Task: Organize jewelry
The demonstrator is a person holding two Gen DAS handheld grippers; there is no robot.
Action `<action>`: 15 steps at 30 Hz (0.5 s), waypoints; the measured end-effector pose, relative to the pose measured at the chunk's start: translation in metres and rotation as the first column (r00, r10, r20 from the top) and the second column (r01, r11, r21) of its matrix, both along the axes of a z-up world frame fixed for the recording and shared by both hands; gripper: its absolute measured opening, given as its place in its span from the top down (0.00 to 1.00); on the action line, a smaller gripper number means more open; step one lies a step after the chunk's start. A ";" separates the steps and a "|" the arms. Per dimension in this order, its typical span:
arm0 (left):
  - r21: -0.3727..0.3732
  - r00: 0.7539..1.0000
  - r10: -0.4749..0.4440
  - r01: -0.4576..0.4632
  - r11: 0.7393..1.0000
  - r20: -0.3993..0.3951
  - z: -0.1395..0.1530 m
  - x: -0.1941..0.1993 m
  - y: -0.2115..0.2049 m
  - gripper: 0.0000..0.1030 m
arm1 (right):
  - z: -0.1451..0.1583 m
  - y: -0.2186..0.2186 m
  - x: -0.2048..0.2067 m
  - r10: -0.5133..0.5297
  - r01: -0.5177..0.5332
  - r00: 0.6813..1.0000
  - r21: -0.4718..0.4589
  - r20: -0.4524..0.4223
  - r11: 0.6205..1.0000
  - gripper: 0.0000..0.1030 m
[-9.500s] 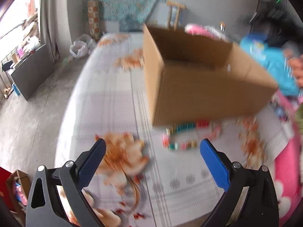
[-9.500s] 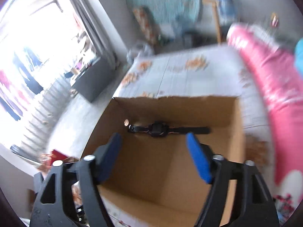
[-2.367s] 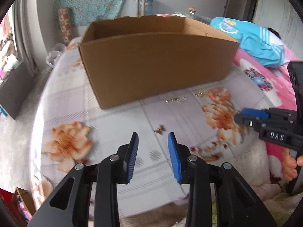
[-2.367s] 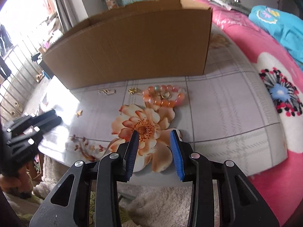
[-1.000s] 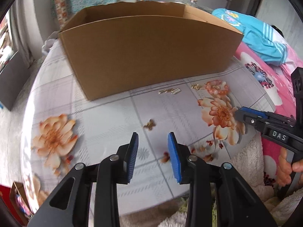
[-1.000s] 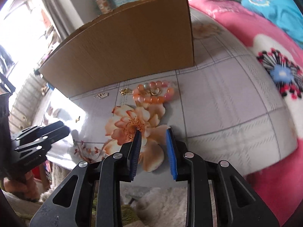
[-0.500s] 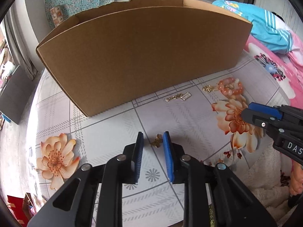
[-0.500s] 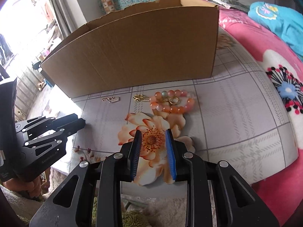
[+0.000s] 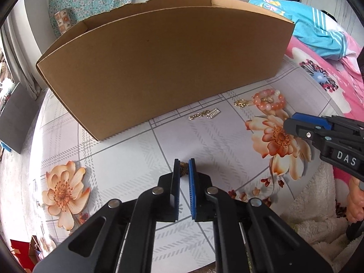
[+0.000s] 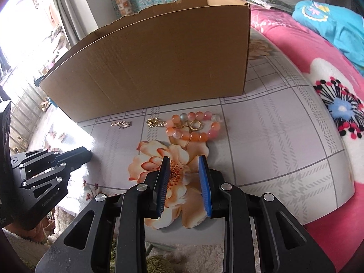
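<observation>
Left tongs (image 9: 184,167) just closed on a small gold piece (image 9: 183,168), prob. an earring; right tongs (image 10: 184,167) part-open, empty; bead bracelet (image 10: 193,126) + two gold bits upper-centre not yet in box (image 10: 159,52).

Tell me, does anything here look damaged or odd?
The cardboard box has a ragged, torn top edge along its far wall. A beaded bracelet and small gold pieces lie loose on the flowered tablecloth in front of it.

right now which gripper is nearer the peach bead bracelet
Right. The right gripper hangs just short of the bead bracelet, jaws apart; the left gripper is well off to its left, pinching a small gold piece.
</observation>
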State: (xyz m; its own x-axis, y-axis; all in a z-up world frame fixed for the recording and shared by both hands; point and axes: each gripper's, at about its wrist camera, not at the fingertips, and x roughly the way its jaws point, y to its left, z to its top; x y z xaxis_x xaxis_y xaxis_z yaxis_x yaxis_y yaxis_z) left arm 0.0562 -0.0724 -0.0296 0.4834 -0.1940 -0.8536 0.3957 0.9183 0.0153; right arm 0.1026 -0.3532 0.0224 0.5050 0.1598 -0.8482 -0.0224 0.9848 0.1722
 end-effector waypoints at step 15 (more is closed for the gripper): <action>-0.076 0.996 0.071 -0.067 0.995 0.047 0.015 -0.001 0.035 0.94 | 0.021 0.003 0.007 0.106 -0.098 0.992 -0.105 0.072 0.990 0.78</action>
